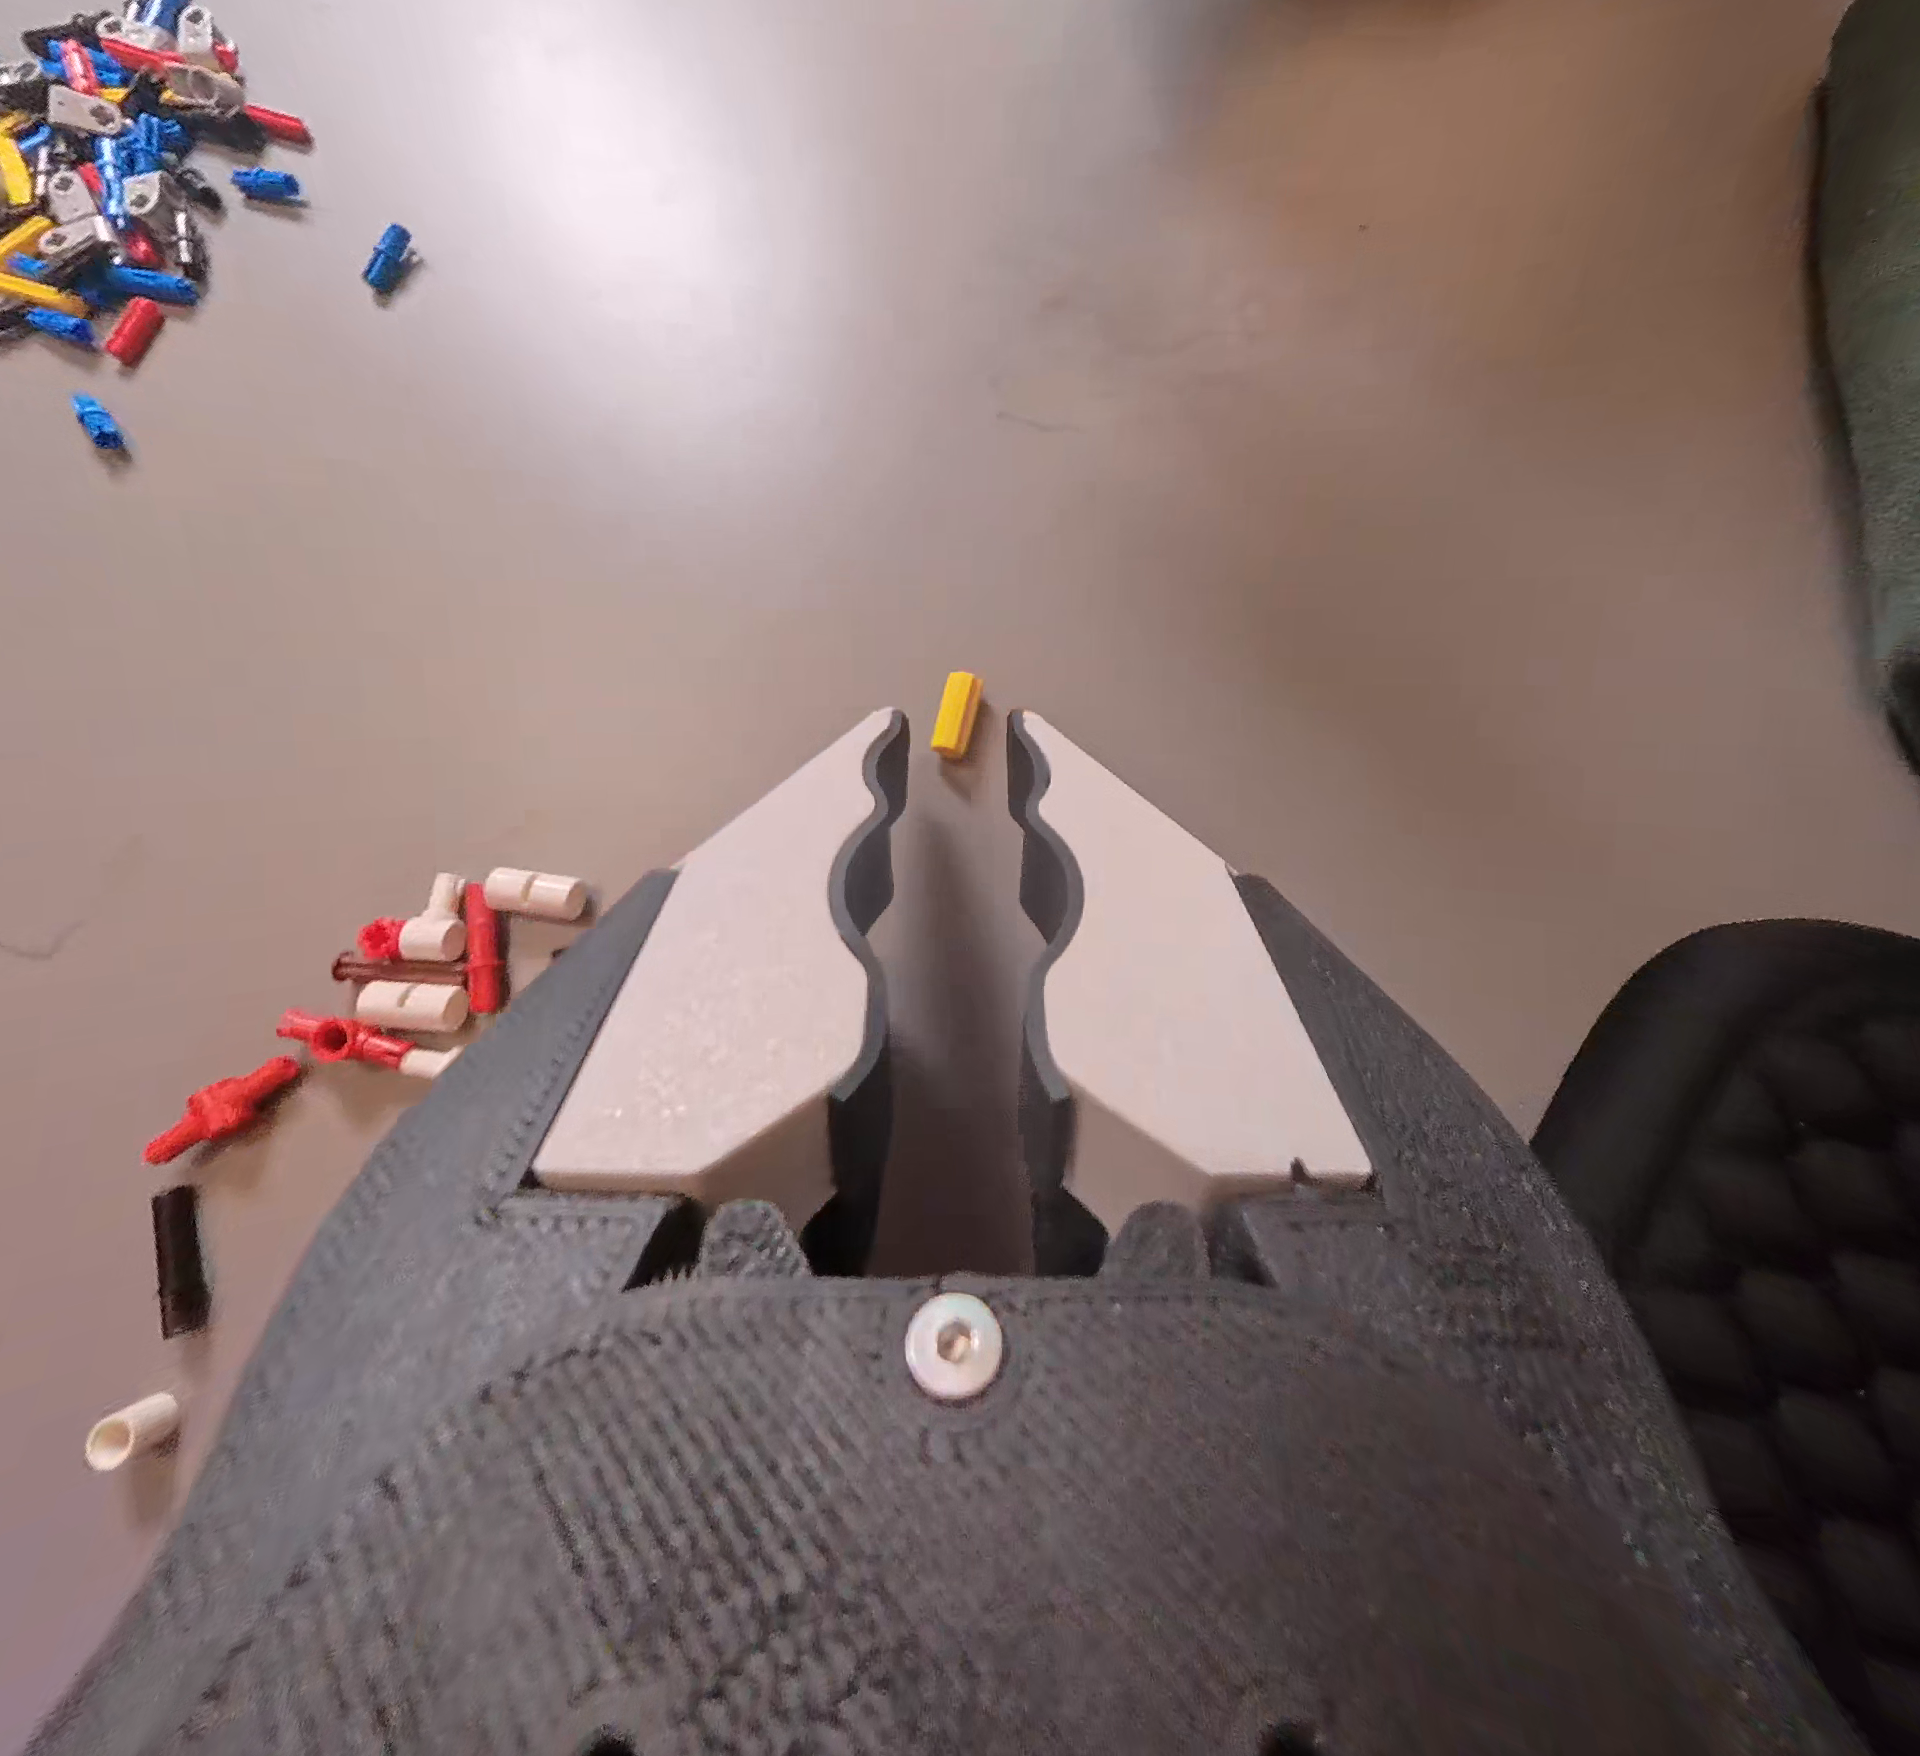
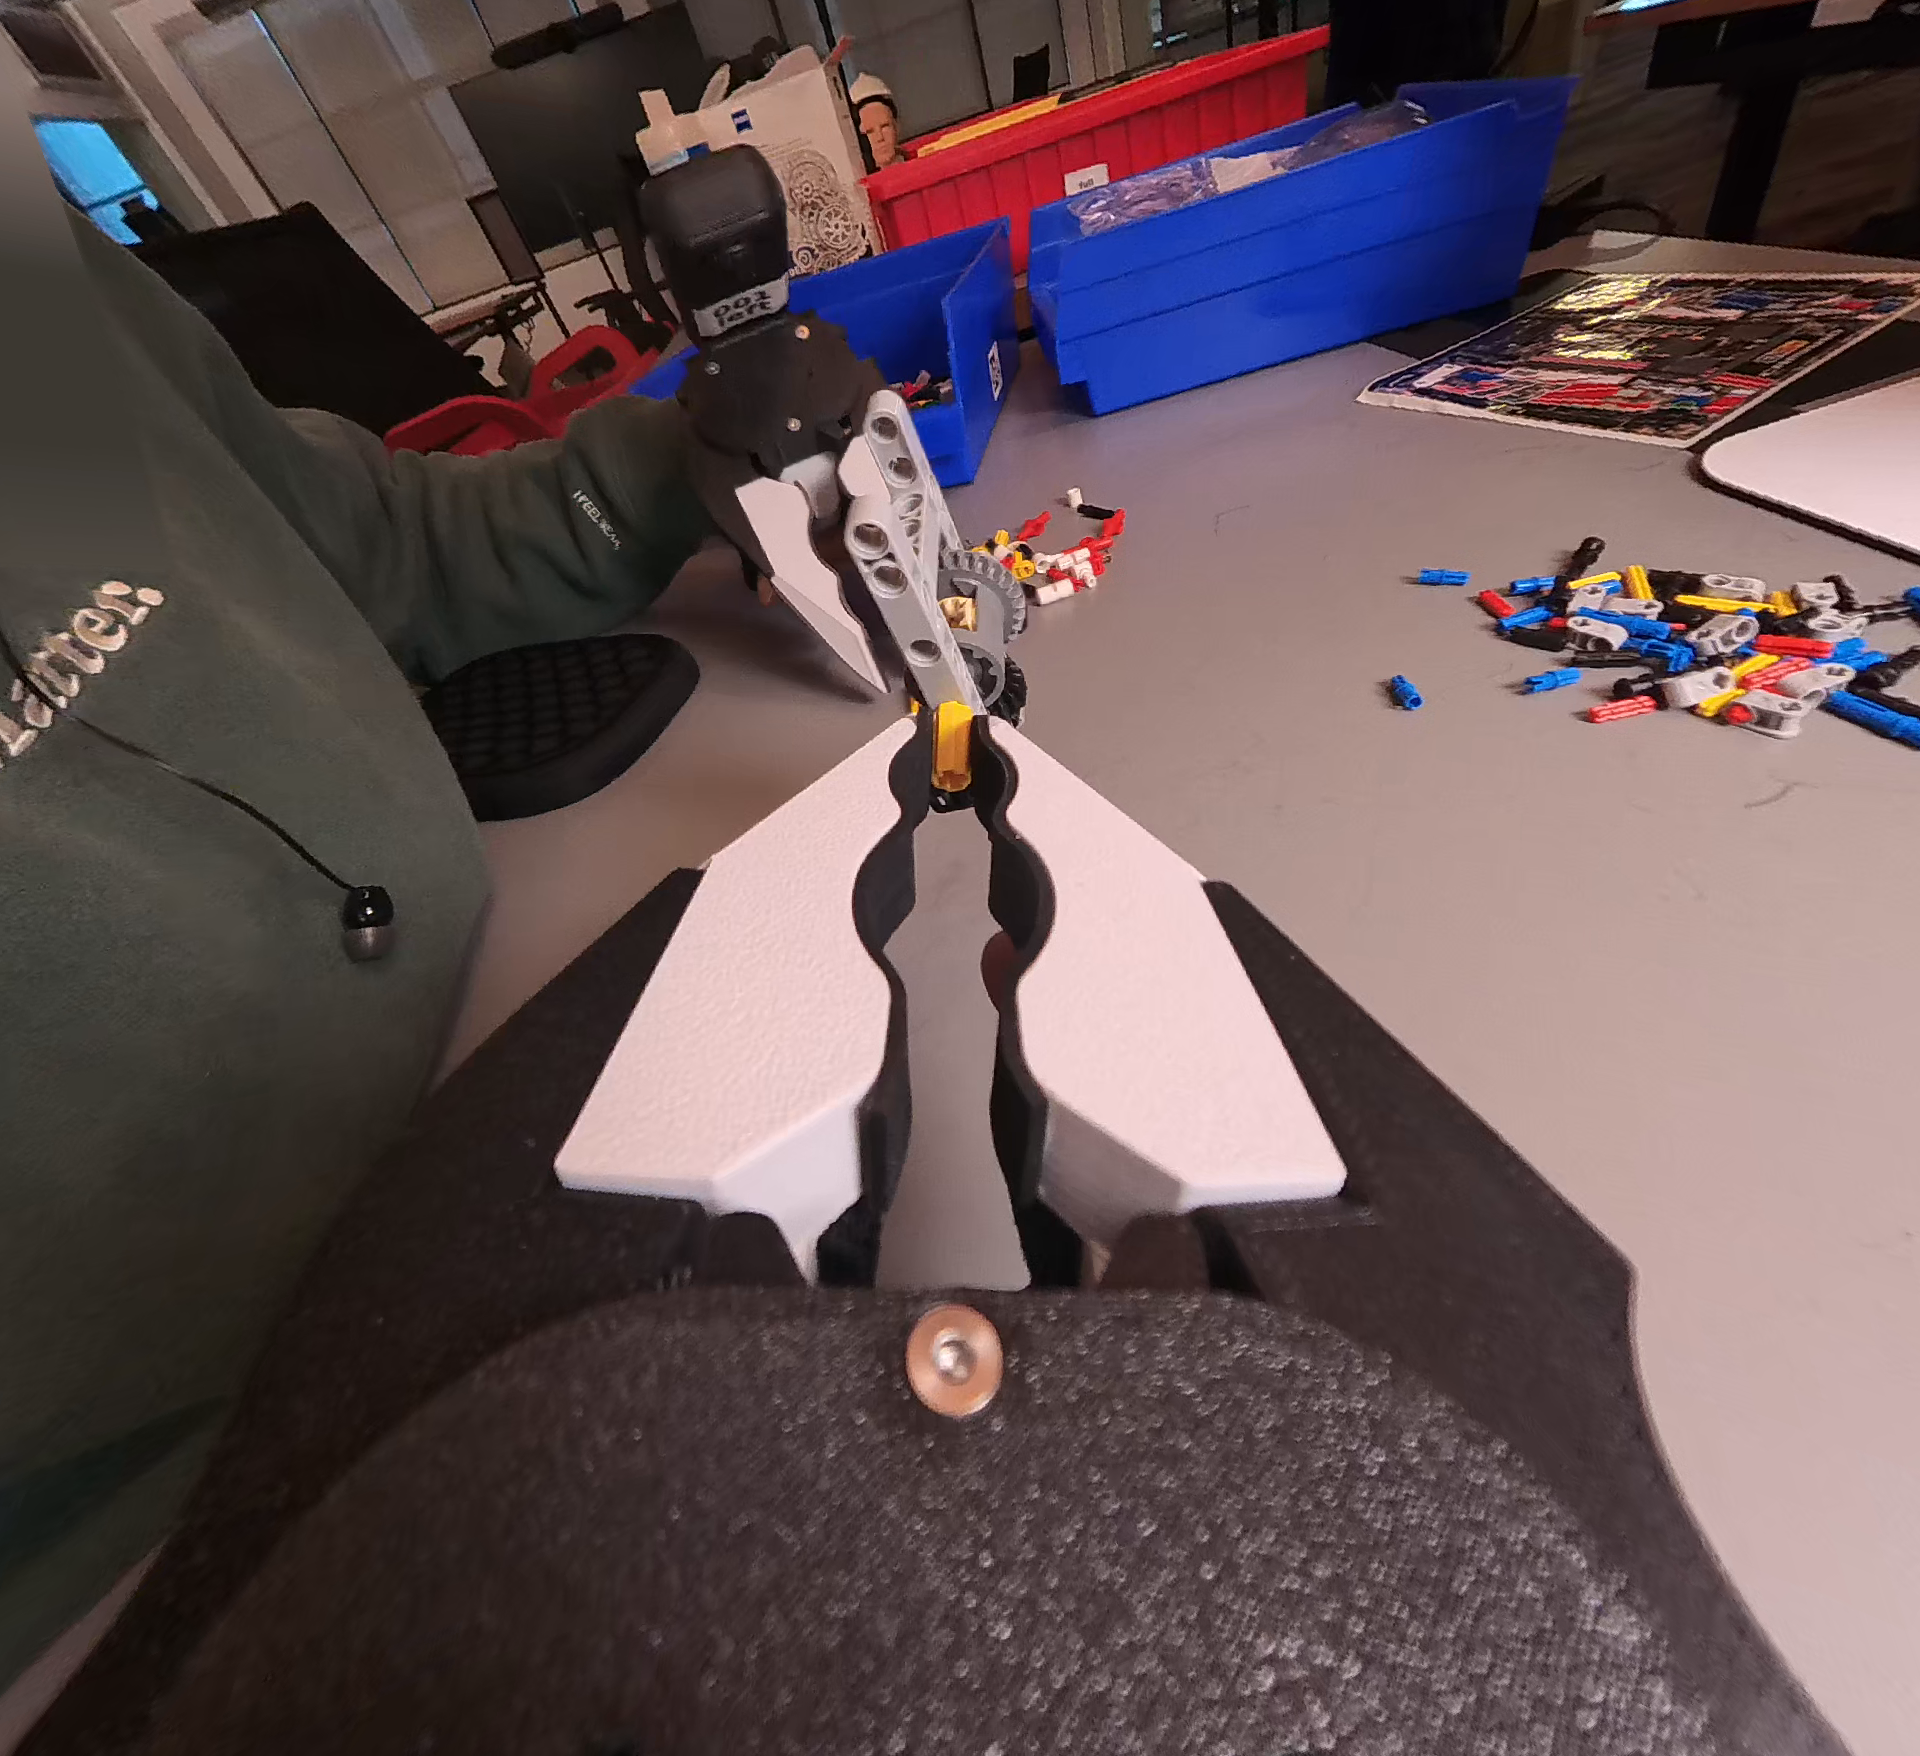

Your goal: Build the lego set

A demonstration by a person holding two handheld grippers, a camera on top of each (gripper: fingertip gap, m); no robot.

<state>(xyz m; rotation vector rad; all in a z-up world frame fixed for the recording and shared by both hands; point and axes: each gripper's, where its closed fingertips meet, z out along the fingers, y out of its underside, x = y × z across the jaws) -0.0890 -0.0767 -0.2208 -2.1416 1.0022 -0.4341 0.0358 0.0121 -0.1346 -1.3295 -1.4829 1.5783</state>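
Observation:
In the left wrist view my left gripper (image 1: 954, 721) is open and low over the grey table (image 1: 1247, 459). A small yellow piece (image 1: 956, 714) lies on the table between its fingertips, with a gap on each side. In the right wrist view my right gripper (image 2: 951, 735) is shut on the yellow end (image 2: 951, 748) of a small assembly. The assembly is a grey holed beam (image 2: 899, 543) with a grey gear (image 2: 985, 584) and a black gear (image 2: 1006, 680), and it tilts up and away. A white finger (image 2: 800, 553) of the left gripper shows just behind it.
A mixed pile of blue, red, yellow and grey pieces (image 1: 104, 168) (image 2: 1714, 636) lies on the table. Red and cream pins (image 1: 416, 979) (image 2: 1060, 553) lie by the left gripper. Blue bins (image 2: 1278, 272), a red bin (image 2: 1091, 137) and a printed sheet (image 2: 1662, 345) stand behind. A black mesh pad (image 1: 1766, 1291) and a green sleeve (image 2: 468, 543) are close. There is about 20 centimetres between the tips of the two grippers.

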